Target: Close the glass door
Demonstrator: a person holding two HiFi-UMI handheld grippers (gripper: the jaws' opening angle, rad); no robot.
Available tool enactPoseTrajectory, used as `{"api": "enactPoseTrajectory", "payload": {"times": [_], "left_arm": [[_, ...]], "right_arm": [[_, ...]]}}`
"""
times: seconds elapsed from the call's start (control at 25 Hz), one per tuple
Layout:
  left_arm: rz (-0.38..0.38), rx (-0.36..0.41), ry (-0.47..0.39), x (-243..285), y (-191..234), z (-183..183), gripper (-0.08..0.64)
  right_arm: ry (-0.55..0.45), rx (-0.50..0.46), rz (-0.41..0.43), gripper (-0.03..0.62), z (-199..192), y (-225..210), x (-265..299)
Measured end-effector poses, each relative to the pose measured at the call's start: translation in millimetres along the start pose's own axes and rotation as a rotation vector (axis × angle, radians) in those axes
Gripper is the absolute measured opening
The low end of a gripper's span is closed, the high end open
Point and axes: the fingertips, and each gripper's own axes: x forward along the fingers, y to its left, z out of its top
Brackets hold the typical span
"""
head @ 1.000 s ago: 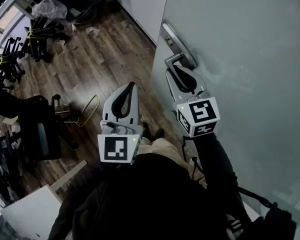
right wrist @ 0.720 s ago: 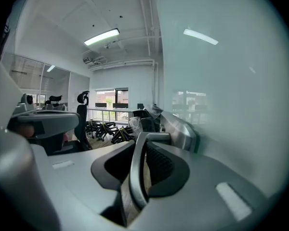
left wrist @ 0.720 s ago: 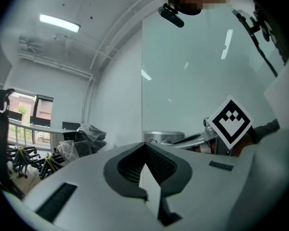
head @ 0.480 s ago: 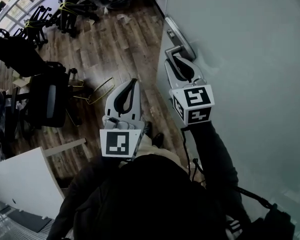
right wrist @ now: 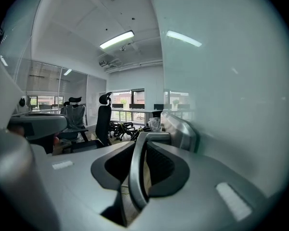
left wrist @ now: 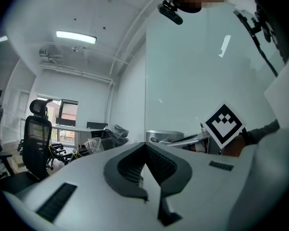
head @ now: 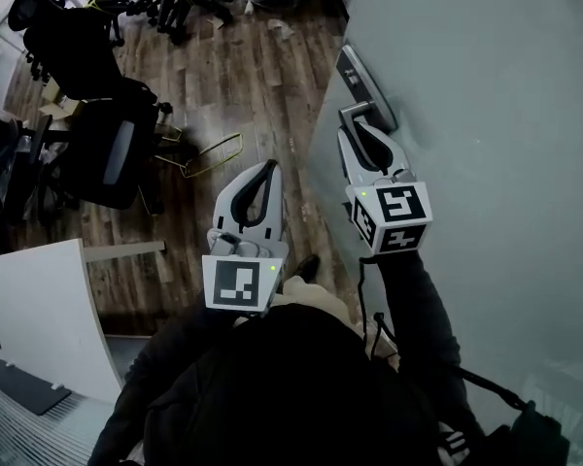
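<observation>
— Right gripper (head: 358,129): how do its jaws stand?

— Closed on the door handle (right wrist: 135,177). Seen from the right gripper view, the metal lever runs lengthwise between the two dark pads, which bear on it from either side. The lever bends at its far end toward the handle plate (right wrist: 180,129).

— Where does the glass door (head: 496,115) lie?

— It fills the right half of the head view as a pale, frosted pane. Its near edge runs diagonally from top centre down toward the person. The handle plate is fixed close to that edge, and the right gripper reaches up to it from below, with a dark sleeve (head: 418,309) behind its marker cube. Whether the door meets its frame cannot be told.

— And the left gripper (head: 268,168)?

— Jaws together, with nothing between them, as the left gripper view shows. It is held to the left of the right gripper, clear of the door and above the wood floor (head: 262,76), pointing roughly the same way.

— Surroundings?

— Black office chairs (head: 107,144) stand at upper left on the floor, with more chair bases heaped along the top edge. A yellow wire frame (head: 209,158) lies near the chairs. A white worktop (head: 39,309) occupies the lower left corner.
</observation>
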Motion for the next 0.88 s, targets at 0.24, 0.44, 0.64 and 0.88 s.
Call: {"api": "enactPoseTrajectory", "payload": {"times": [0.24,0.44,0.64,0.88], "left_arm": [[0.030,-0.013,-0.001,-64,36,-5,-0.003],[0.054,0.005,0.023,-82,29,-6,-0.003],[0.116,0.020,0.023,-93,11,5,-0.003],[0.188,0.006,-0.008,-173,28,3,-0.003]], "right_arm": [[0.013,-0.032,0.045,0.071,-2,64,0],[0.015,-0.050,0.095,0.071,2,76,-3],[0.026,-0.044,0.166,0.071,2,84,-11],[0.022,-0.099,0.201,0.071,-4,174,-27]]}}
